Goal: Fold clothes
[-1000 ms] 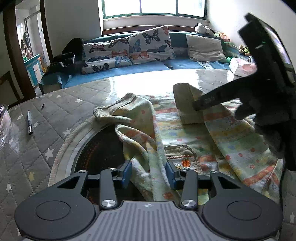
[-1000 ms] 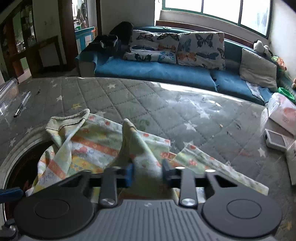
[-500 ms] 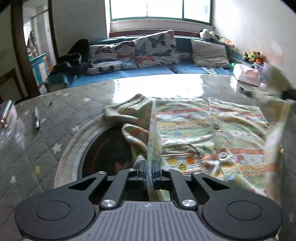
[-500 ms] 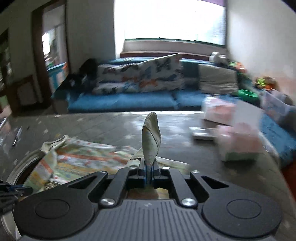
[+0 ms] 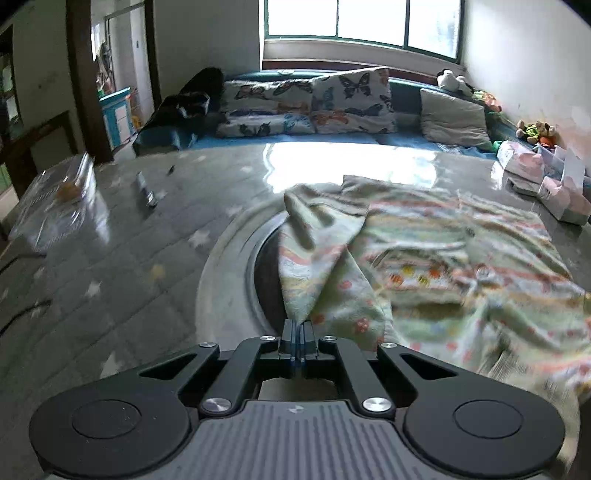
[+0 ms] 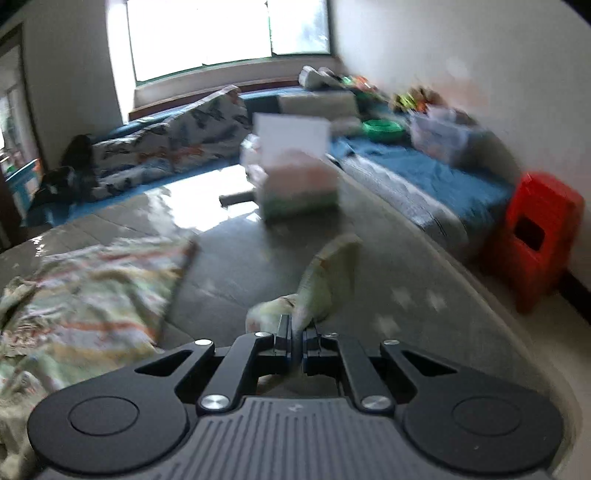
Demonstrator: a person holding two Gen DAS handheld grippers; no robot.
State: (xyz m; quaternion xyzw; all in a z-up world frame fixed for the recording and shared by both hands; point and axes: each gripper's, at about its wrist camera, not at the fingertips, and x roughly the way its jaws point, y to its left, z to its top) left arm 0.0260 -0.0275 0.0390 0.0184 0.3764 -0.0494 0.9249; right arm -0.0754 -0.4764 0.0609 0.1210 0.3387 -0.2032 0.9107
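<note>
Both claws pinch the pastel striped, dotted garment (image 5: 443, 258): left claw (image 5: 297, 332) one fold, right claw (image 6: 295, 332) another.

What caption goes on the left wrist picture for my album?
Left gripper, jaws shut on a striped baby garment spread over the star-quilted table.

Home living room, sofa (image 5: 369, 138), cushions (image 5: 351, 99), window (image 5: 362, 18)
</note>
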